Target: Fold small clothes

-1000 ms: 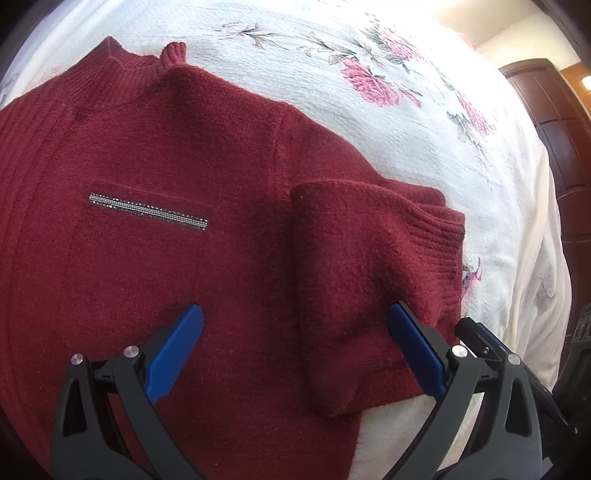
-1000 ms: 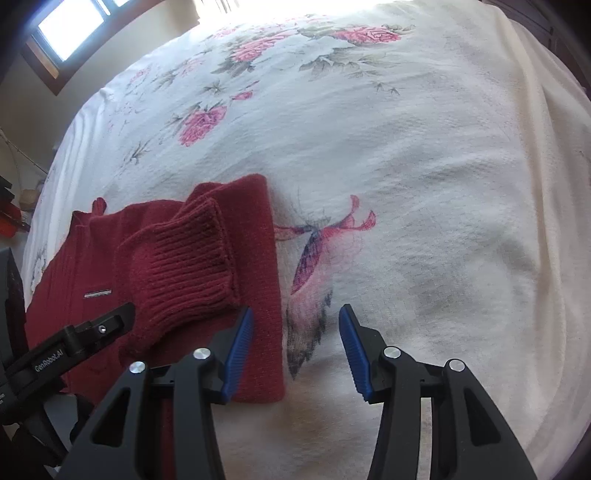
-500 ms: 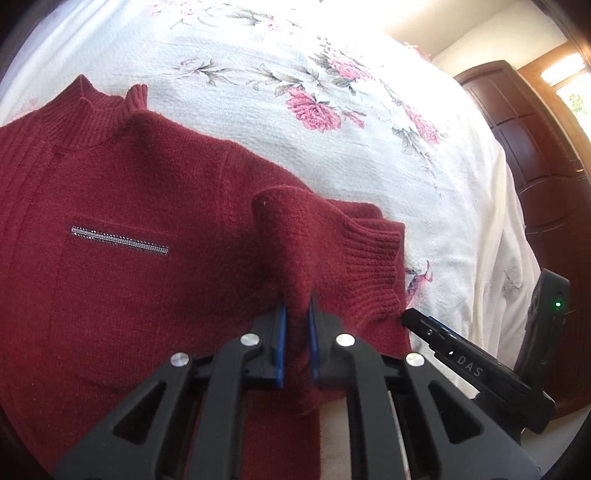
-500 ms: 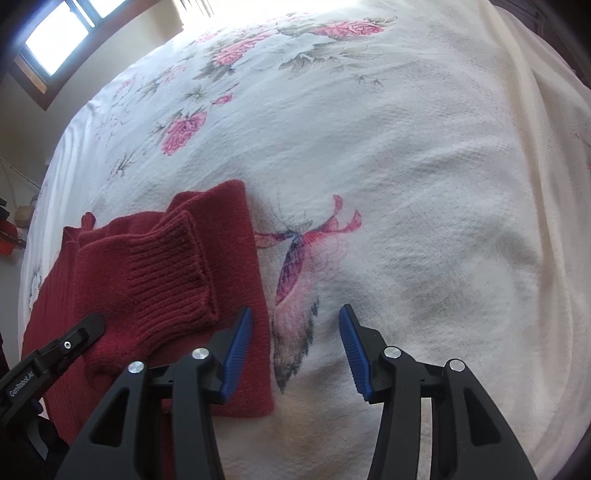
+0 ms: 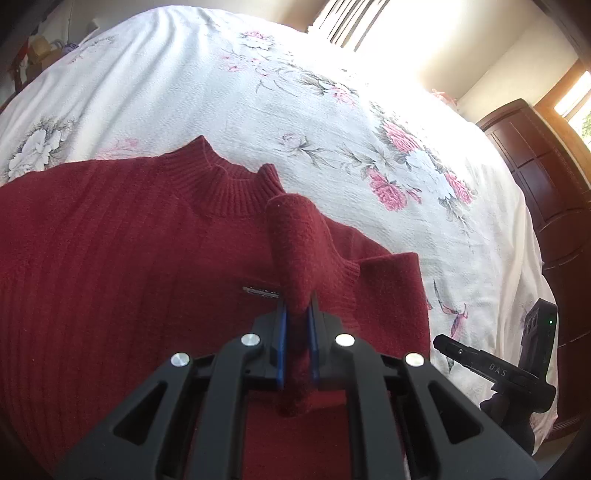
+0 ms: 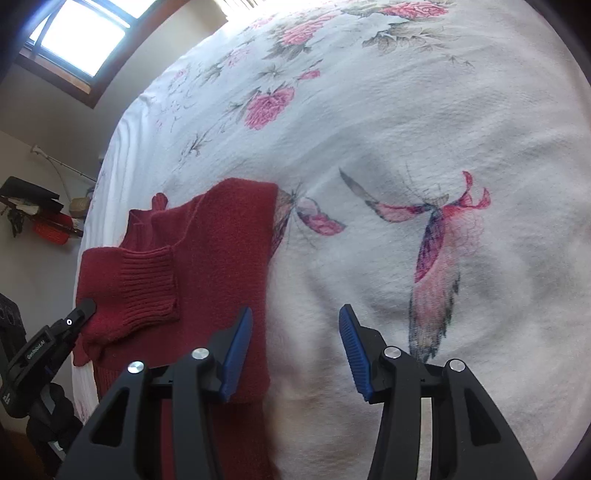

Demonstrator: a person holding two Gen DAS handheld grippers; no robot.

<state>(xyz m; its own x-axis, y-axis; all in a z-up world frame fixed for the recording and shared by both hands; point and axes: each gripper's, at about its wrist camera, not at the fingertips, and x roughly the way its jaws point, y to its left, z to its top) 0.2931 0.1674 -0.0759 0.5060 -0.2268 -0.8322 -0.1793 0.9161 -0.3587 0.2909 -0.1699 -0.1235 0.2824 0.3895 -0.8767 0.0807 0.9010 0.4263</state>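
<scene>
Left hand-held gripper [image 5: 297,314] clamps the red sweater's sleeve [image 5: 299,251]; only the right view shows the right hand-held gripper [image 6: 295,332] apart.

A bed [image 5: 258,92] fills most of both views, covered by a white bedspread [image 6: 406,110] printed with pink roses and butterflies. Beyond it stand cream walls [image 6: 44,122]. A wood-framed window [image 6: 85,33] glows bright. Dark wooden panelled furniture [image 5: 546,177] stands beside the bed. Strong sunlight washes out the far corner [image 5: 406,44]. A wall shelf [image 6: 33,206] holds dark and red things.
</scene>
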